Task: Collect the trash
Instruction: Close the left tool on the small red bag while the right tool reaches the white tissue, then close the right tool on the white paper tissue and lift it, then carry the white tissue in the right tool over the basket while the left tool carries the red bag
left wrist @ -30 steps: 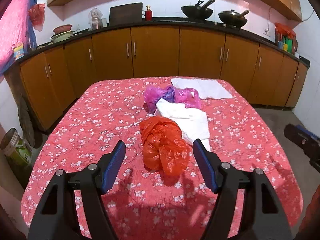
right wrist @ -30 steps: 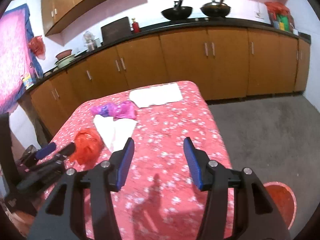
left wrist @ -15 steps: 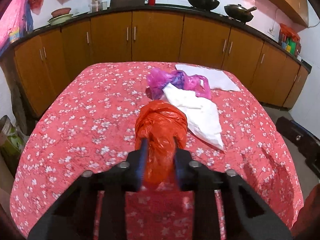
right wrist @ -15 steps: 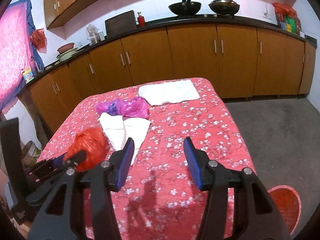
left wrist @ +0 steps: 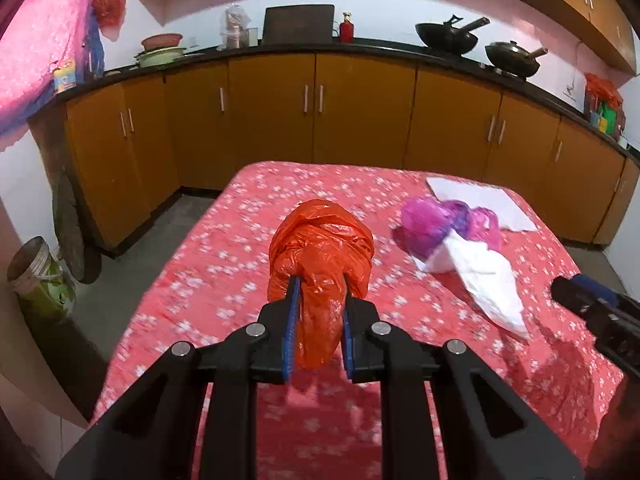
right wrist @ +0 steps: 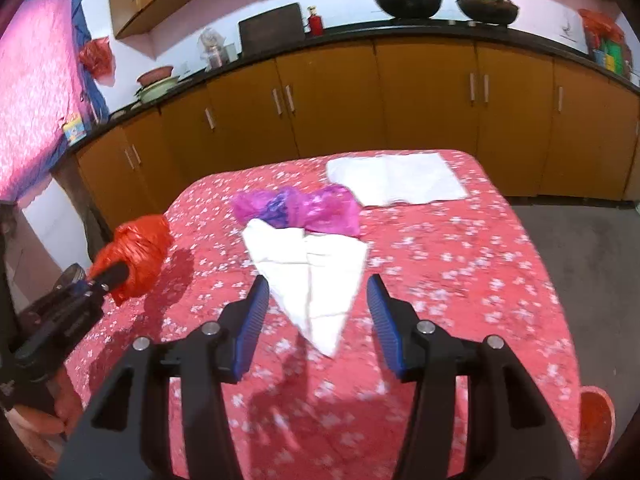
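1 orange bag (left wrist: 320,252), 1 purple-pink bag (right wrist: 298,209), 2 white cloths (right wrist: 312,276) (right wrist: 394,178), 2 woks (right wrist: 408,0) (right wrist: 486,6), 2 grippers (left wrist: 319,322) (right wrist: 316,316).

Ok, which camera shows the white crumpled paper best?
The right wrist view: the white paper lies centred and whole, just ahead of the open right tongs. The left wrist view shows it only off to the side, blurred, partly tucked under the purple bag.

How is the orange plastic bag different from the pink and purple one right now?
The orange bag is pinched between the closing jaws of the left gripper, while the pink and purple bag lies loose on the red flowered tablecloth. The orange bag is bunched into a tight bundle; the pink one sprawls flatter. A white paper overlaps the pink bag; nothing covers the orange one. Both are crumpled thin plastic.
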The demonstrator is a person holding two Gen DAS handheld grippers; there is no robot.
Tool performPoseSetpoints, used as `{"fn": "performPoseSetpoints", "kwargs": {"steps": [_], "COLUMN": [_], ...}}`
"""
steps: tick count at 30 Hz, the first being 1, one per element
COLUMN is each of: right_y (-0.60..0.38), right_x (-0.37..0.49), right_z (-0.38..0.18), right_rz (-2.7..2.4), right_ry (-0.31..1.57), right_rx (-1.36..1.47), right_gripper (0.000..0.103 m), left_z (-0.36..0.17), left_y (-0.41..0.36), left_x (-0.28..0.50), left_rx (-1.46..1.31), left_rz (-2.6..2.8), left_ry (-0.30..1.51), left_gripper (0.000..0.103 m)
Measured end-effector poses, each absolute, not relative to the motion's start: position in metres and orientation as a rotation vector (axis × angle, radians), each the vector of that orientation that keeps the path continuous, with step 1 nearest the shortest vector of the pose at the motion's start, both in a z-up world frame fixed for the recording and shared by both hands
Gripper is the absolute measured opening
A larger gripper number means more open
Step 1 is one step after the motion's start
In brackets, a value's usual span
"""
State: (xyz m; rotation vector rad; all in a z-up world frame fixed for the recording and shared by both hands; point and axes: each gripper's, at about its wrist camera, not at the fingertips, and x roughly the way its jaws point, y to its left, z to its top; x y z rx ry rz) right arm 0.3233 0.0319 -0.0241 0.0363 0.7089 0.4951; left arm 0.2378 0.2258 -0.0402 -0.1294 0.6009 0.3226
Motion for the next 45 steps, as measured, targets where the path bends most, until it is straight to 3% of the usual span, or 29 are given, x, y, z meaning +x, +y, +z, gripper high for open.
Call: {"fn": "performPoseSetpoints", "kwargs": {"steps": [14,15,18,21,45], "right_y": [0.085,0.086,0.086,0.079,-0.003], "right_x": [0.363,0.364,0.367,0.366,0.324], "right_z": [-0.054,-0.055,-0.06,-0.058,0.001], "right_rz": [0.485,0.483,0.482,0.476,0.406], "right_ry": [0.845,0.855,0.884,0.867,0.665], "right_rx": [-0.022,-0.024,-0.025,-0.001,0.064], "right_gripper": [0.051,0.047,0.009,0.004,0.003], "left_z": [-0.046,-0.046,-0.047,-0.047,-0.021], "left_y": [0.256,0.256,0.257,0.257,0.205], "left_x": [0.24,0.24,0.241,0.242,0.231], "left_rx": [-0.133,-0.131,-0.131,-0.133,-0.082], "left_rz": [0.341,0.341,0.34,0.337,0.246], "left_ry": [0.599,0.599,0.602,0.603,0.578], "left_gripper": [0.018,0.018,0.018,0.018,0.018]}}
